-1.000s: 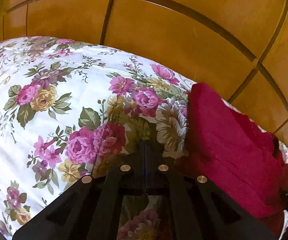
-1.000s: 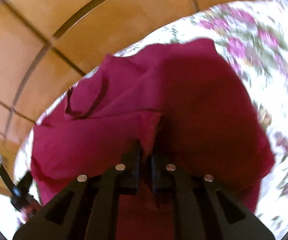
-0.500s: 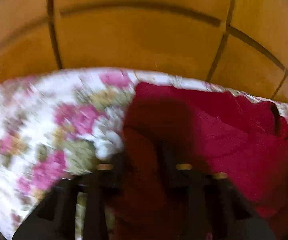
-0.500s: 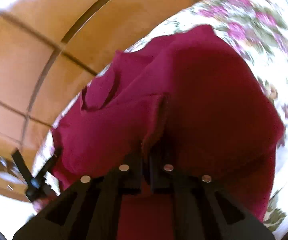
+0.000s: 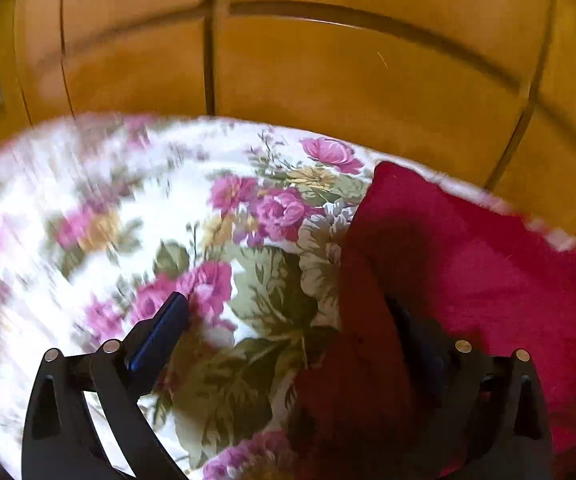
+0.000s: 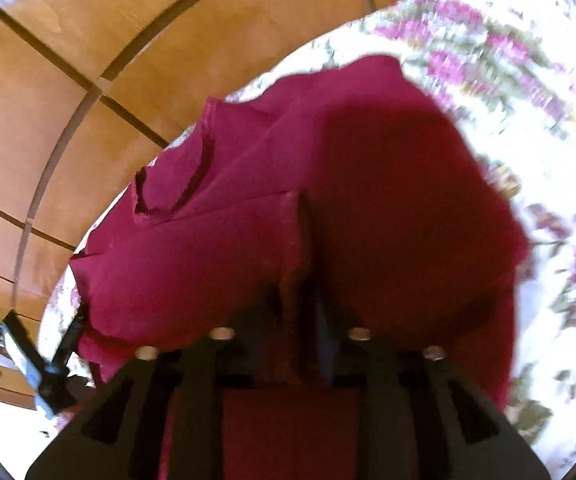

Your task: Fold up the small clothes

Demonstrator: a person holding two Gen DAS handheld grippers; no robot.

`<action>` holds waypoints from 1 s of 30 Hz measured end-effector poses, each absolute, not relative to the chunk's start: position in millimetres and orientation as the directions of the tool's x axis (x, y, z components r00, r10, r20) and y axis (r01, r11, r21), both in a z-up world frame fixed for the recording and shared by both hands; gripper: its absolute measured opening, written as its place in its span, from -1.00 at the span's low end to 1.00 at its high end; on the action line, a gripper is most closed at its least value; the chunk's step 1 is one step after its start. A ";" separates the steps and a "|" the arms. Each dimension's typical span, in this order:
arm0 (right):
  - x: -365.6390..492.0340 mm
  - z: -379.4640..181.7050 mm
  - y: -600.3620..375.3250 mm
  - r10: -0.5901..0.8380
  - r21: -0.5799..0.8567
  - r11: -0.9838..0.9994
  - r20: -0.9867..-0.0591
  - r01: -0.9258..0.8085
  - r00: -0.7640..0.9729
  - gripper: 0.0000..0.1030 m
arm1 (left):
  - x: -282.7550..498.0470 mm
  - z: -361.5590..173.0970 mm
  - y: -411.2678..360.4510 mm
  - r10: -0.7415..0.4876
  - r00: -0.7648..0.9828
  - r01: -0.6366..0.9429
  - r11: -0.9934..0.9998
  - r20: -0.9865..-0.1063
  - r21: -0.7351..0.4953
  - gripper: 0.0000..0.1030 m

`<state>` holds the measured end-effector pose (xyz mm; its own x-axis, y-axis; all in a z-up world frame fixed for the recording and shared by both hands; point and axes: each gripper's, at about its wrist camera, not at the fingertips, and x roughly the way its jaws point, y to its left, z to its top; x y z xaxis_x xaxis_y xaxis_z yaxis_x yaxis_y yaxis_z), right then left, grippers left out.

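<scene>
On floral sheet (image 5: 87, 208), left tongs (image 5: 288, 316) wide, right tongs (image 6: 300, 300) pinching garment (image 6: 215, 248)

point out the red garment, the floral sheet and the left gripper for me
red garment (image 6: 388, 184), right wrist view, its broad middle panel
floral sheet (image 5: 271, 208), left wrist view, a pink rose in the print
left gripper (image 5: 288, 316), left wrist view, midway between its spread fingertips

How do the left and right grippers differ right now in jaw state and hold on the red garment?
The left gripper has its jaws spread wide; the right gripper has its jaws shut. The left straddles the red garment edge without clamping; the right pinches a fold. Both hang over the floral sheet.
</scene>
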<state>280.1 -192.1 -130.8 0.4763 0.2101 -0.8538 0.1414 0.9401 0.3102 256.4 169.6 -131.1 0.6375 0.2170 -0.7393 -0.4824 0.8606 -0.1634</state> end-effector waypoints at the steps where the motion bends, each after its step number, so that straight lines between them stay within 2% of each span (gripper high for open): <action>1: 276.1 -122.7 -190.3 0.175 0.277 0.951 -0.848 0.136 0.501 0.13 | 251.3 -128.8 172.4 0.212 0.638 -0.480 0.861 -0.740 -0.167 0.91; 3: 271.6 -109.2 -184.5 0.148 0.236 0.967 -0.825 0.094 0.546 0.17 | 239.3 -119.7 166.5 0.228 0.662 -0.456 0.878 -0.714 -0.143 0.91; 6: 271.5 -108.5 -173.7 0.179 0.239 0.970 -0.816 0.040 0.549 0.21 | 231.4 -116.0 142.3 0.183 0.696 -0.339 0.936 -0.694 -0.093 0.91; 8: 274.6 -117.4 -169.5 0.175 0.228 0.973 -0.830 0.035 0.529 0.37 | 237.3 -121.7 128.4 0.199 0.679 -0.295 0.956 -0.706 -0.014 0.91; 9: 278.9 -128.1 -166.6 0.151 0.193 0.981 -0.857 0.035 0.492 0.52 | 243.3 -129.2 125.6 0.213 0.651 -0.289 0.957 -0.728 0.022 0.93; 12: 283.0 -147.2 -160.2 0.054 0.057 0.998 -0.890 -0.006 0.453 0.55 | 254.6 -143.7 131.3 0.152 0.612 -0.285 0.958 -0.776 -0.037 0.94; 15: 281.8 -140.9 -155.6 -0.052 -0.078 0.996 -0.882 -0.036 0.468 0.78 | 253.1 -146.8 141.4 0.106 0.622 -0.283 0.954 -0.776 -0.096 0.94; 16: 280.2 -136.7 -156.3 -0.057 -0.079 0.996 -0.882 -0.028 0.467 0.80 | 251.6 -146.9 142.7 0.101 0.625 -0.283 0.953 -0.774 -0.105 0.94; 18: 275.5 -128.4 -164.5 -0.008 -0.011 1.000 -0.888 -0.004 0.461 0.80 | 249.7 -147.2 145.1 0.087 0.633 -0.283 0.951 -0.770 -0.125 0.94; 21: 264.0 -113.8 -187.9 0.115 0.166 0.983 -0.883 0.073 0.455 0.81 | 233.3 -142.2 141.9 0.071 0.652 -0.290 0.943 -0.755 -0.162 0.94; 24: 252.3 -106.7 -205.9 0.188 0.263 0.957 -0.881 0.121 0.434 0.82 | 220.5 -138.6 147.6 0.051 0.664 -0.303 0.930 -0.746 -0.206 0.94; 30: 223.2 -94.7 -217.8 0.197 0.270 0.955 -0.886 0.121 0.419 0.82 | 185.5 -137.1 143.7 -0.010 0.657 -0.277 0.927 -0.754 -0.254 0.94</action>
